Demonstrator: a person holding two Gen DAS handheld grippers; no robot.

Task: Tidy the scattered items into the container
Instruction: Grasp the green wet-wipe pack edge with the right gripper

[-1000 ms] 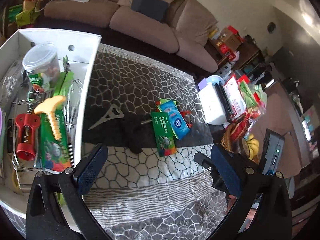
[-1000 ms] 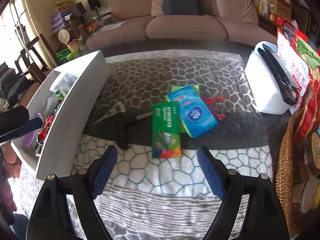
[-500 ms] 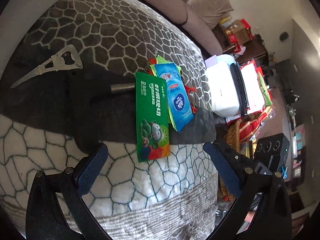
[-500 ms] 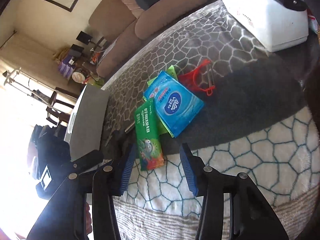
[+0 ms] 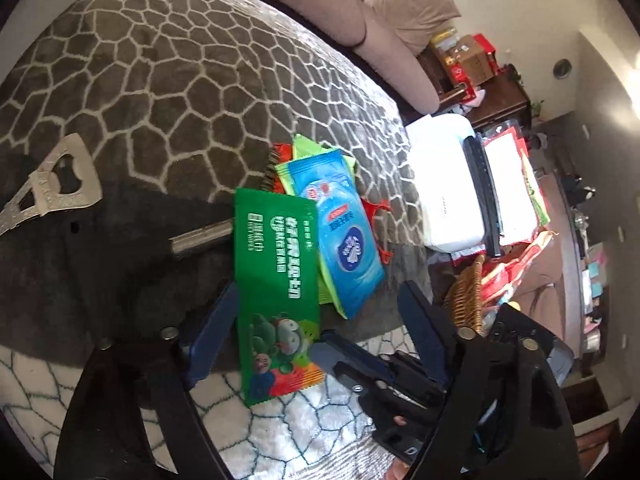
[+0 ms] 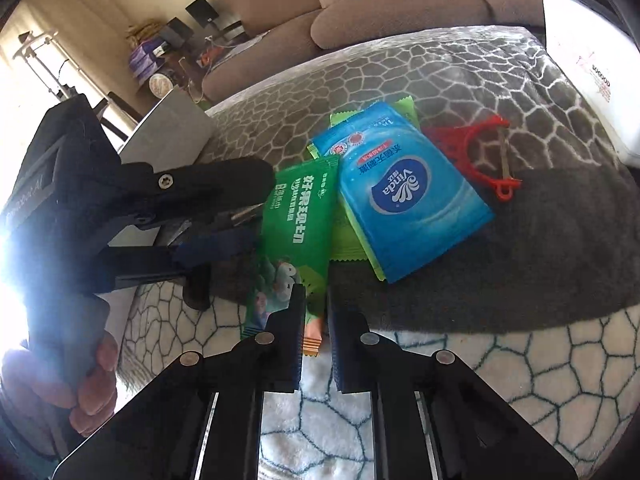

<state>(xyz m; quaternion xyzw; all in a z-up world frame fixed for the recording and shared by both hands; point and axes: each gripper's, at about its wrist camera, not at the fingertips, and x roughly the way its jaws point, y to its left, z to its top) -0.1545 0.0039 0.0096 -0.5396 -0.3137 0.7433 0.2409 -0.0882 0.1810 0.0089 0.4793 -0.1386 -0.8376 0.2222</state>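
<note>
Pinching the green packet (image 6: pixel 294 232) at its six-o'clock end, your right gripper (image 6: pixel 314 320) is nearly closed on it; your left gripper (image 5: pixel 316 312) straddles it, spread wide, probably to steady it.

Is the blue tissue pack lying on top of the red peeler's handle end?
Yes: in the right wrist view the blue tissue pack overlaps the near end of the red peeler.

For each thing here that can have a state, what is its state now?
Green snack packet: flat on blanket, near end between right gripper's fingers.
Blue tissue pack: lying sealed, overlapping the green packets.
Red peeler: lying free.
Metal bottle opener: lying free.
Right gripper: nearly shut on packet.
Left gripper: open.
</note>
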